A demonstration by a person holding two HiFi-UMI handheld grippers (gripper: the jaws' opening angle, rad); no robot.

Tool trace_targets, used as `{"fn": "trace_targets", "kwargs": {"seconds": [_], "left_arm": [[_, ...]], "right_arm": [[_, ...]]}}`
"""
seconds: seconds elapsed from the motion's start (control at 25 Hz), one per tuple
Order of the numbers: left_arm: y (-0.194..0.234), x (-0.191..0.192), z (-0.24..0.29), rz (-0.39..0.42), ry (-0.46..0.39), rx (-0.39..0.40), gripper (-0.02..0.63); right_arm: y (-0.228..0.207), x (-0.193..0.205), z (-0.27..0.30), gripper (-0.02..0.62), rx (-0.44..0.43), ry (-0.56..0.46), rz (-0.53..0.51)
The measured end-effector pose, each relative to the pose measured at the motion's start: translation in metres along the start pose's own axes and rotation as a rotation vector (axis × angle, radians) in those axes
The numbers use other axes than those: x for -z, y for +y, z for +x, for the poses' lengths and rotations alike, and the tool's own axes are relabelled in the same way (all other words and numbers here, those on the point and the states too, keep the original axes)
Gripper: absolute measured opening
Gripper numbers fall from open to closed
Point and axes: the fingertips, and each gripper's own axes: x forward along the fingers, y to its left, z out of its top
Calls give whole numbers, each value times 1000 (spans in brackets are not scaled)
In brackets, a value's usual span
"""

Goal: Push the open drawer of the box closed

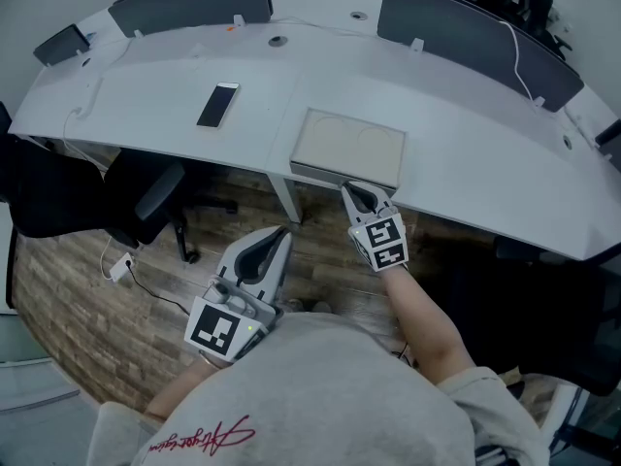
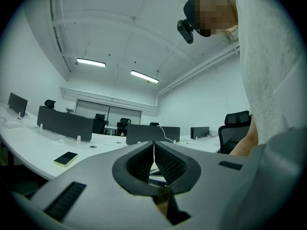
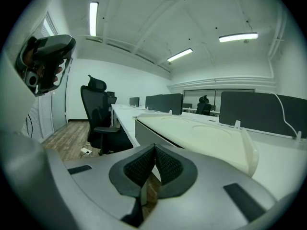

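Reading print: red script (image 1: pixel 199 441) on shirt (image 1: pixel 320 386), illegible.
Box (image 1: pixel 349 147): at front edge of desk (image 1: pixel 146 95), drawer front (image 1: pixel 312 174) facing the person.
Right gripper (image 1: pixel 347 189): jaws pressed together, empty, tips at the drawer front.
Left gripper (image 1: pixel 284 231): jaws together, empty, low, clear of Box.

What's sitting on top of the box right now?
Nothing stands on the box: its top shows only two shallow round recesses. Its inside cannot be seen from here, and the shut right tongs cover part of the front.
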Motion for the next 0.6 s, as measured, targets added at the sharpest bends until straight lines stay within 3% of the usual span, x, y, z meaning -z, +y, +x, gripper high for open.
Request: {"fn": "trace_targets", "kwargs": {"seconds": [0.6], "left_arm": [[5, 1, 6, -14, 7, -2, 18]], "right_arm": [[-5, 0, 4, 20, 0, 1, 3]]}}
